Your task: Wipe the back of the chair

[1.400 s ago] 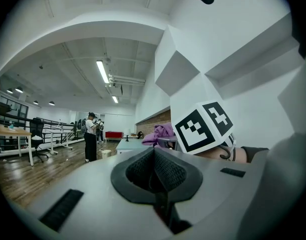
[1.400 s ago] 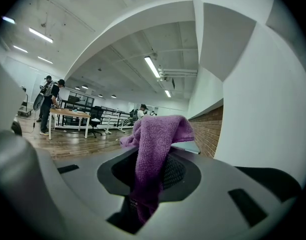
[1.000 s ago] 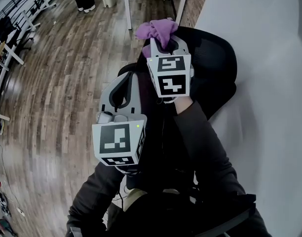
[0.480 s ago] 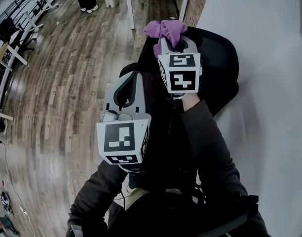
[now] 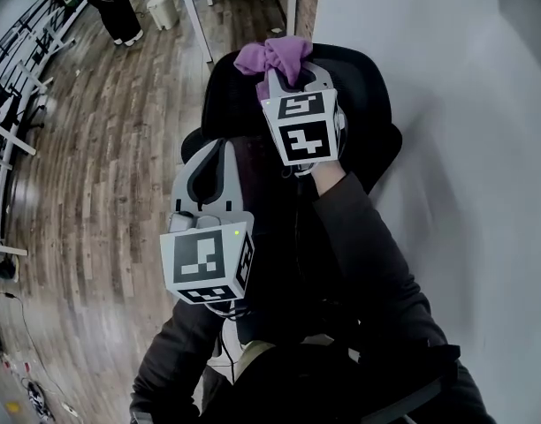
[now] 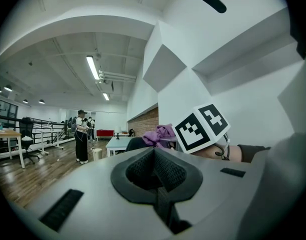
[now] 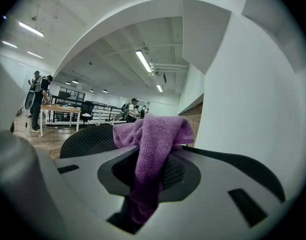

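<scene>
1. Pinches a purple cloth (image 7: 152,134) in the right gripper (image 5: 293,76), jaws closed tight on its lower end.
2. Lies with its long axis along those jaws, then bunches up past the tips, spilling forward and a little to the left.
3. Hangs that bunch at the top edge of the black mesh chair back (image 5: 224,104), near the middle of that edge; cannot tell whether touching.
4. Stands with the top edge running left to right across the head view, right side just beside a white wall (image 5: 447,104), wooden floor (image 5: 102,148) on the left.
5. Holds the left gripper (image 6: 154,156) nearer the body, left of the right one, jaws pressed together on nothing, pointing toward the chair back.
</scene>
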